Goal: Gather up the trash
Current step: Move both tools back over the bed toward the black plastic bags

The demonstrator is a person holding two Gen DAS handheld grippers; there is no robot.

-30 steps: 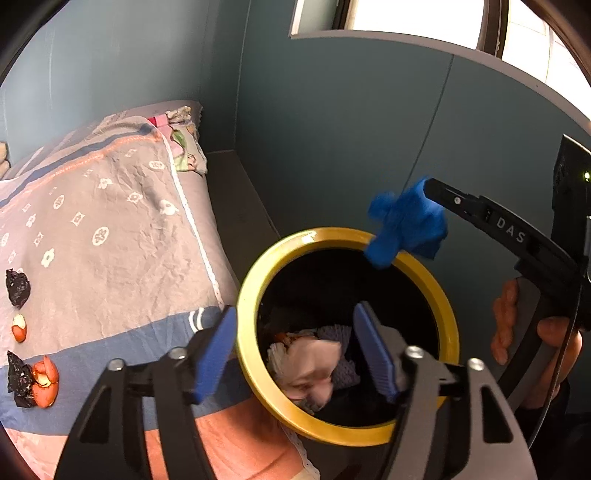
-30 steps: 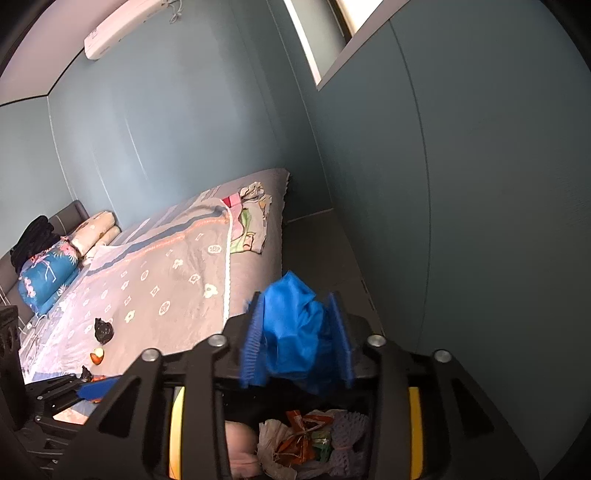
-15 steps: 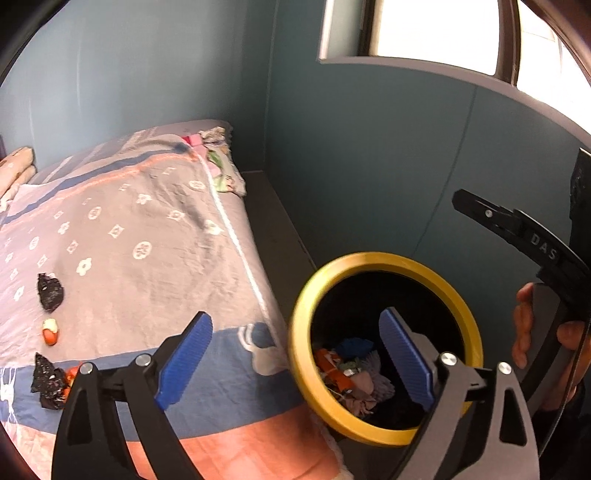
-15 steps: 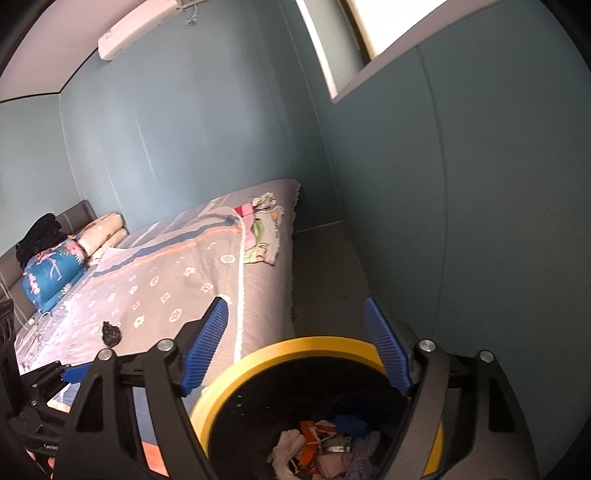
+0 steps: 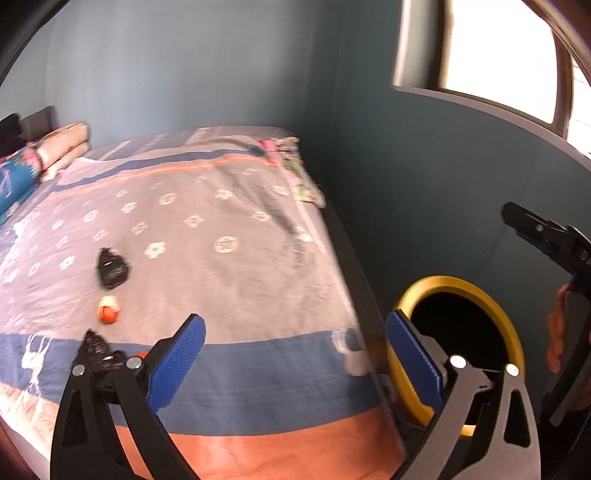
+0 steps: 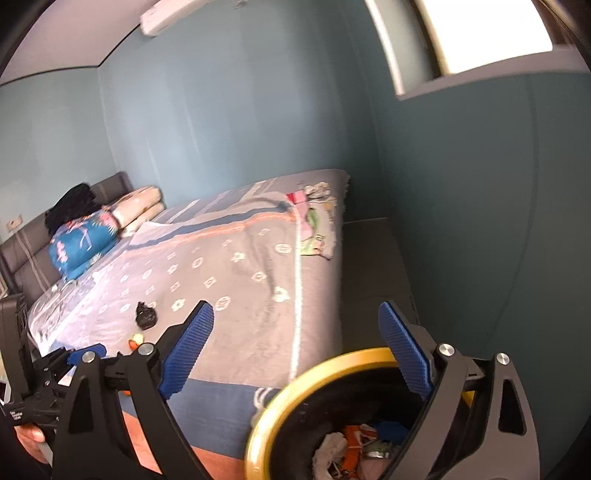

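Both grippers, left gripper (image 5: 293, 354) and right gripper (image 6: 295, 347), have black frames, silver screws and ribbed blue pads (image 5: 177, 363); bare skin shows at frame edges.

teal painted walls (image 6: 229, 122) enclose a bed with a grey patterned quilt (image 6: 221, 266) and a dark padded headboard (image 6: 26, 236); a bright window (image 6: 491, 29) sits high beside a white air conditioner (image 6: 166, 14).

The bed (image 5: 229, 258) is covered in soft, matt printed cloth. The bin (image 6: 280, 417) is rimmed in glossy yellow, and crumpled paper and wrappers (image 6: 347, 450) are seen inside. Ribbed blue pads (image 5: 177, 365) are carried on matt black plastic fingers with shiny metal screws.
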